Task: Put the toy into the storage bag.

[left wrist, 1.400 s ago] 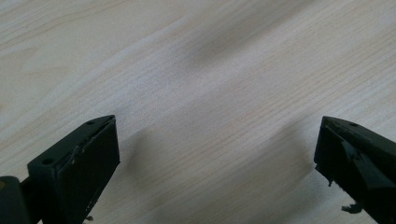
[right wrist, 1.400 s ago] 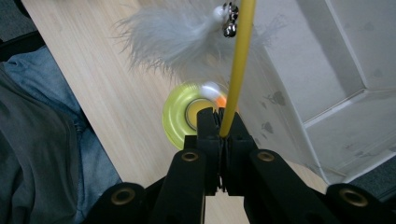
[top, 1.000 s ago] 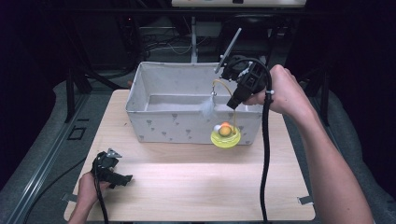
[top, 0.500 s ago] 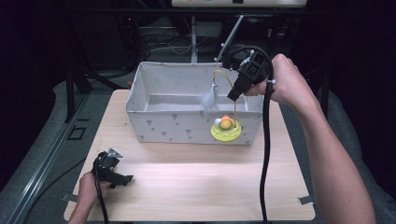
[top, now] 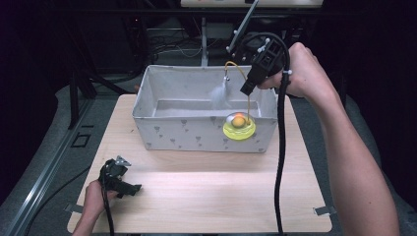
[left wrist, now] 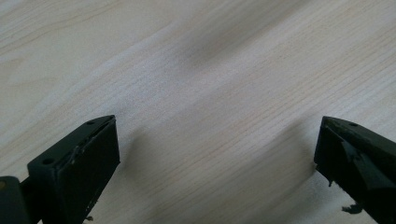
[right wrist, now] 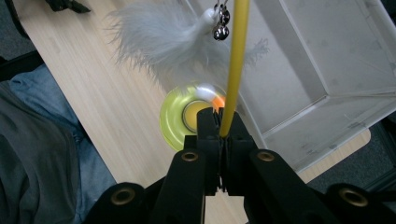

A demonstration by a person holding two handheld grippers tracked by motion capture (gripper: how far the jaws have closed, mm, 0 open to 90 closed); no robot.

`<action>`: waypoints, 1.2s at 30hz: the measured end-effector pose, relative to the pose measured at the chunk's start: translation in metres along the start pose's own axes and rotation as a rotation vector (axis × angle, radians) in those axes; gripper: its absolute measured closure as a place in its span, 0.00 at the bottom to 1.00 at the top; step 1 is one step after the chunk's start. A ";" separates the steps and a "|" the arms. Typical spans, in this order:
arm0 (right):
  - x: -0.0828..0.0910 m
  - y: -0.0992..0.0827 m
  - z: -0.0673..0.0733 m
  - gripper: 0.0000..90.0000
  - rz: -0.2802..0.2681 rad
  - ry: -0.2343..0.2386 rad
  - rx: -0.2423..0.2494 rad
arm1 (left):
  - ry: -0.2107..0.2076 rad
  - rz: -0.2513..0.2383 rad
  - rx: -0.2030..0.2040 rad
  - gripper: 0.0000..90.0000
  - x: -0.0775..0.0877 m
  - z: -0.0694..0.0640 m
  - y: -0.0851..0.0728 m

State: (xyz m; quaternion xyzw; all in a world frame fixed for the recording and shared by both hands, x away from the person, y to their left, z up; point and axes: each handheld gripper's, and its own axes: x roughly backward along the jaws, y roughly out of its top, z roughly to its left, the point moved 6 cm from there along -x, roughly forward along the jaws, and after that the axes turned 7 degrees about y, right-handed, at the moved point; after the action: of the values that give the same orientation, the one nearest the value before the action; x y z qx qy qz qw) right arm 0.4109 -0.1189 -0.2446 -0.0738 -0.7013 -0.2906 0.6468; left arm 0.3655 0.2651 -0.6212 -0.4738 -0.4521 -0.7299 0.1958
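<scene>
A cat toy hangs from my right gripper (top: 247, 88), which is shut on its thin yellow stem (right wrist: 236, 60). The toy's yellow disc base (top: 239, 130) carries an orange ball (top: 238, 120) and dangles in the air by the front wall of the grey fabric bin (top: 172, 132). A white feather (top: 218, 93) with small bells (right wrist: 220, 21) swings from the stem's curved top, over the bin. In the right gripper view the jaws (right wrist: 219, 126) pinch the stem just above the disc (right wrist: 175, 116). My left gripper (top: 130, 187) rests on the table's front left, open (left wrist: 215, 163) with bare wood between its jaws.
The bin (right wrist: 327, 56) stands at the back middle of the wooden table (top: 221, 196) and holds nothing that I can see. A black cable (top: 281, 147) trails from the right gripper down across the table's right side. Dark stands and cables lie behind the table.
The right gripper has risen and moved back and to the right, lifting the toy's disc higher against the bin's front wall. The left gripper has stayed put.
</scene>
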 end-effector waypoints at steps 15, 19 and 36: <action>0.021 0.014 -0.010 0.98 -0.024 -0.037 -0.028 | 0.001 0.002 -0.008 0.00 0.001 -0.001 0.000; 0.023 0.016 -0.015 0.98 -0.034 -0.041 -0.046 | -0.001 0.003 -0.009 0.00 0.001 -0.001 0.000; 0.027 0.017 -0.046 0.98 -0.053 -0.092 -0.138 | 0.002 -0.002 -0.009 0.00 0.000 -0.002 0.001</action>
State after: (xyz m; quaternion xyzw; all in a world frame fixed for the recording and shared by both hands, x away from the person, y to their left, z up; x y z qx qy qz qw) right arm 0.4547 -0.1352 -0.2135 -0.1129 -0.7103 -0.3516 0.5992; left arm 0.3650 0.2634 -0.6207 -0.4736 -0.4491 -0.7325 0.1934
